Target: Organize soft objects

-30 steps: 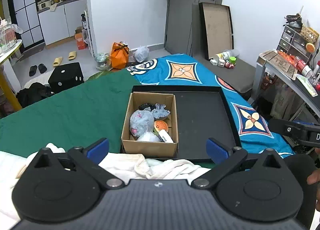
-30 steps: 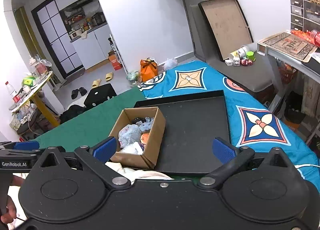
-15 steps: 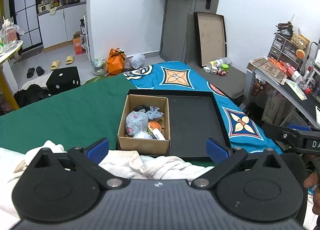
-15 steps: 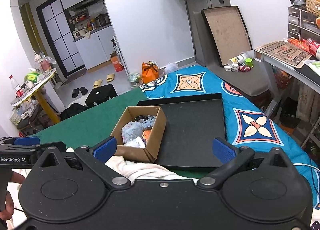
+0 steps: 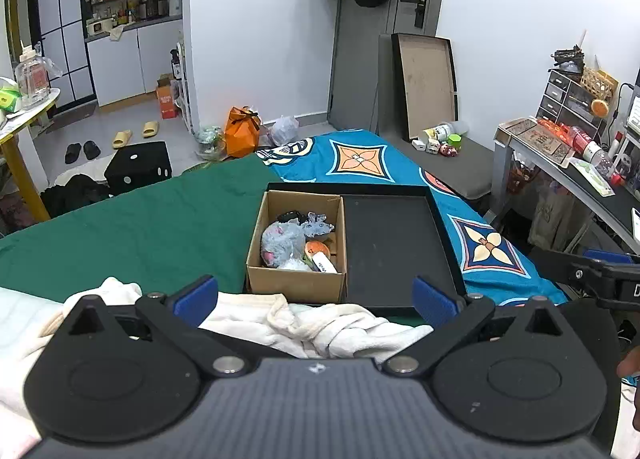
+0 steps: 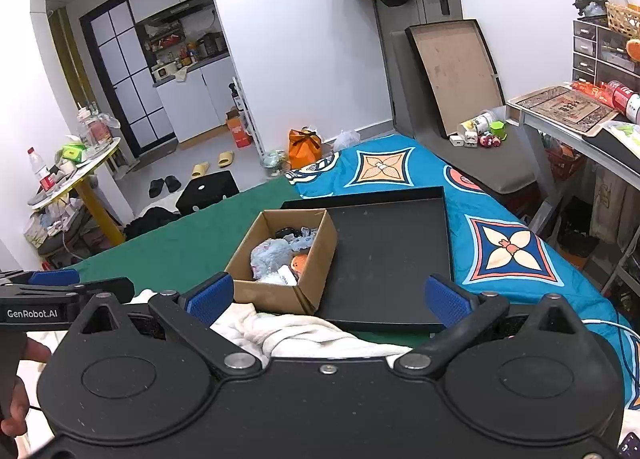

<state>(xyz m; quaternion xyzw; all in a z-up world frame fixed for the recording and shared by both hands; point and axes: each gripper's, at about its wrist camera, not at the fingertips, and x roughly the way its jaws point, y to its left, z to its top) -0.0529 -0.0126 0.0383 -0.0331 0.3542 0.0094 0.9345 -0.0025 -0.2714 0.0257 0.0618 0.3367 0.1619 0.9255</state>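
Several soft toys (image 5: 294, 243) lie bunched inside the box (image 5: 295, 283), which stands in the left part of the black tray (image 5: 394, 243) on the bed (image 5: 132, 227). Among them a grey plush, a smaller grey-blue one, something orange and a white piece can be made out; a dark item sits at the far wall of the box. The rest of the tray floor is bare.

Nearer than the tray, a crumpled white cloth (image 5: 320, 323) lies on the bed, just in front of the box and partly under both tools.

Both tongs stand wide apart and hold nothing. The left tongs (image 5: 316, 295) hang above the cloth, aimed at the box; the right tongs (image 6: 326, 295) likewise, a little to the right, aimed at the tray's bare part.

This scene fits two stages: the toys may be gathered into the box as the sorted result, or they may be waiting there to be laid out on the tray. The pictures do not settle which. Either way, the cloth is one soft thing lying outside any container, loose and unfolded.
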